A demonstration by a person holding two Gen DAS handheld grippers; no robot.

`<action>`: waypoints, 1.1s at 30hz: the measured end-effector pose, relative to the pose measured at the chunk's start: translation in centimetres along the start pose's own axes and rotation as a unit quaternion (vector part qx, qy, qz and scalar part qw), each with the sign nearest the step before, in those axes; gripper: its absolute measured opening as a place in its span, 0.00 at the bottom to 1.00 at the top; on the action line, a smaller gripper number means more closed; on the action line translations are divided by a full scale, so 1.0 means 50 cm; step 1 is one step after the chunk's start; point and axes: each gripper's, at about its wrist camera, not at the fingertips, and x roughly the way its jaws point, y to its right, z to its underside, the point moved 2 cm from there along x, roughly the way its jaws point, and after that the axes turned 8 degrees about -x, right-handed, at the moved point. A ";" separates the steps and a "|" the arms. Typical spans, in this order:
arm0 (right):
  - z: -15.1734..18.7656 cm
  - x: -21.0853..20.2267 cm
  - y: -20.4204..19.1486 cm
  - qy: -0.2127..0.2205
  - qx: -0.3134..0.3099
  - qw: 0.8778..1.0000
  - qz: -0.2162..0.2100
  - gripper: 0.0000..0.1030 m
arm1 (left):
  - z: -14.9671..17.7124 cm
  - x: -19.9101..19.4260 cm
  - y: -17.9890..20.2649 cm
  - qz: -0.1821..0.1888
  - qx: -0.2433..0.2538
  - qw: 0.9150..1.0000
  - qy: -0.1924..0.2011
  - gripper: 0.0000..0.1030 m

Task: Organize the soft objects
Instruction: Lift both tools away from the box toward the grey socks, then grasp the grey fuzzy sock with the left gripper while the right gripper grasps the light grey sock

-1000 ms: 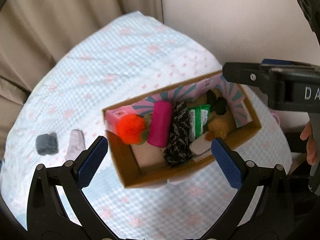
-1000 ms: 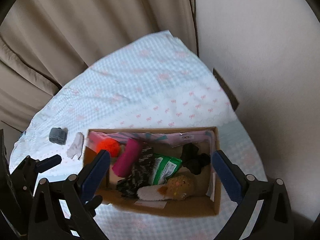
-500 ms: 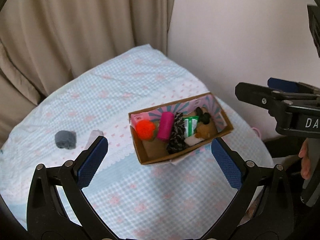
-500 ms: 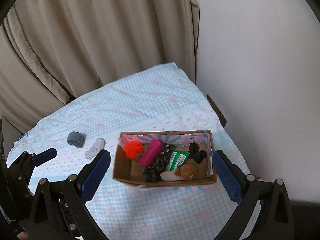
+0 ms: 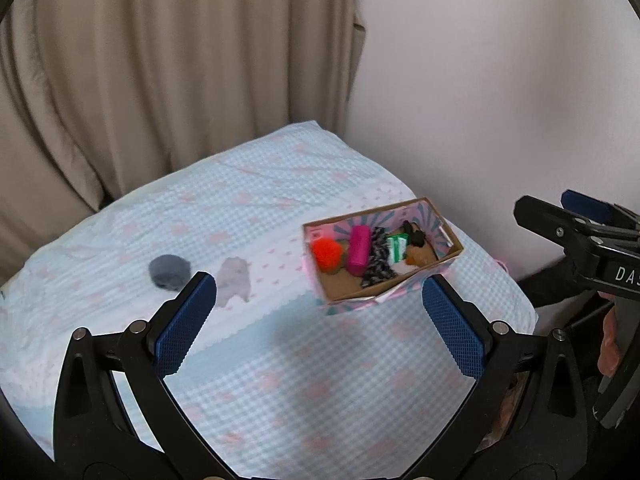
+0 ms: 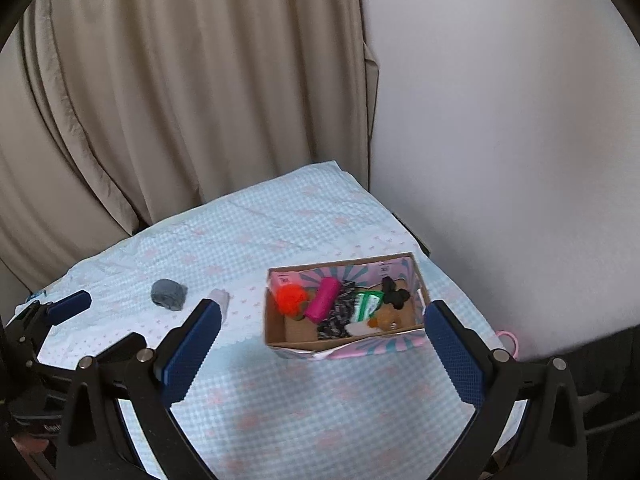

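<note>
A cardboard box (image 5: 451,257) (image 6: 276,338) sits on the right of a blue checked cloth. It holds an orange pom-pom (image 5: 327,254) (image 6: 291,299), a pink roll (image 5: 359,251) (image 6: 322,303), a black-and-white cloth (image 6: 338,318), a green packet (image 6: 366,305) and small plush toys. A grey ball (image 5: 169,272) (image 6: 169,294) and a white soft piece (image 5: 233,282) (image 6: 221,297) lie on the cloth left of the box. My left gripper (image 5: 318,322) and right gripper (image 6: 320,344) are open and empty, held high and well back from the box.
Beige curtains hang behind the cloth-covered table (image 5: 280,380), and a pale wall stands at the right. A pink ring (image 6: 509,340) hangs off the table's right edge. The right gripper shows at the far right of the left wrist view (image 5: 580,232).
Both grippers have pulled up and back from the box, so the box and table look much smaller. Both stay open and empty. The objects have not moved.
</note>
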 end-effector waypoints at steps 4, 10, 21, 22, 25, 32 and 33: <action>0.008 -0.011 -0.061 0.011 0.006 1.000 0.001 0.98 | 0.011 -0.033 -0.093 -0.003 -0.014 1.000 0.013 1.00; 0.023 0.032 -0.176 0.019 0.020 1.000 -0.009 0.98 | 0.027 -0.032 -0.256 -0.010 -0.046 0.999 0.024 1.00; 0.031 0.196 -0.371 0.037 -0.024 0.998 -0.044 0.98 | 0.043 0.128 -0.517 -0.045 -0.092 0.995 0.020 1.00; 0.032 0.223 -0.391 0.036 -0.029 0.998 -0.050 0.98 | 0.044 0.153 -0.535 -0.044 -0.096 0.994 0.016 1.00; 0.041 0.292 -0.433 0.035 -0.045 0.996 -0.062 0.98 | 0.048 0.226 -0.579 -0.041 -0.106 0.994 0.010 1.00; 0.117 0.497 -0.521 0.024 -0.099 0.992 -0.080 0.98 | 0.071 0.420 -0.643 -0.033 -0.103 0.994 -0.008 1.00; 0.131 0.523 -0.527 0.020 -0.105 0.991 -0.080 0.98 | 0.075 0.446 -0.649 -0.034 -0.101 0.994 -0.011 1.00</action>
